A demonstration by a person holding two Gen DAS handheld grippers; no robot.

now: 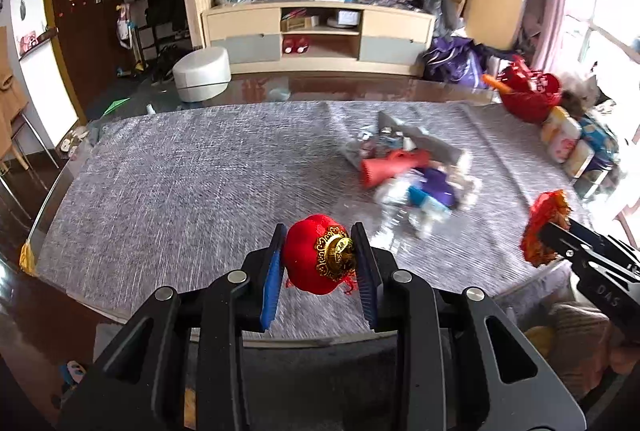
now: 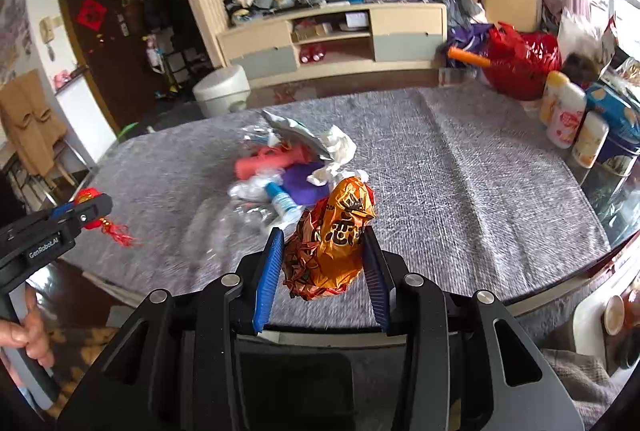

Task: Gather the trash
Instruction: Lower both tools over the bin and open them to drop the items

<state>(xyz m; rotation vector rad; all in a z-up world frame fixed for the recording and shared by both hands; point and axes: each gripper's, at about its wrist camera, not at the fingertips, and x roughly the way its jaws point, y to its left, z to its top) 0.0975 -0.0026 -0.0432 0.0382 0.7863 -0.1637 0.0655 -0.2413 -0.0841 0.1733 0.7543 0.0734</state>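
My left gripper (image 1: 320,259) is shut on a small red lantern ornament (image 1: 316,259) with a gold cap, held above the grey cloth (image 1: 180,191). Seen from the right wrist view, the same left gripper (image 2: 86,209) shows the lantern (image 2: 86,196) with its red tassel hanging down. My right gripper (image 2: 322,259) is shut on a crumpled orange and red foil wrapper (image 2: 336,235), which the left wrist view shows at the right as the right gripper (image 1: 544,239) holding it. A pile of trash (image 2: 288,167) lies on the cloth ahead: a red tube, purple piece, white tissue, clear plastic.
A red plastic bag (image 2: 520,59) and several bottles and tins (image 2: 572,119) stand at the table's right edge. Beyond the table are a TV cabinet (image 2: 336,35), a white round stool (image 2: 222,91) and a dark door (image 2: 100,23). A hand (image 2: 28,335) grips the left handle.
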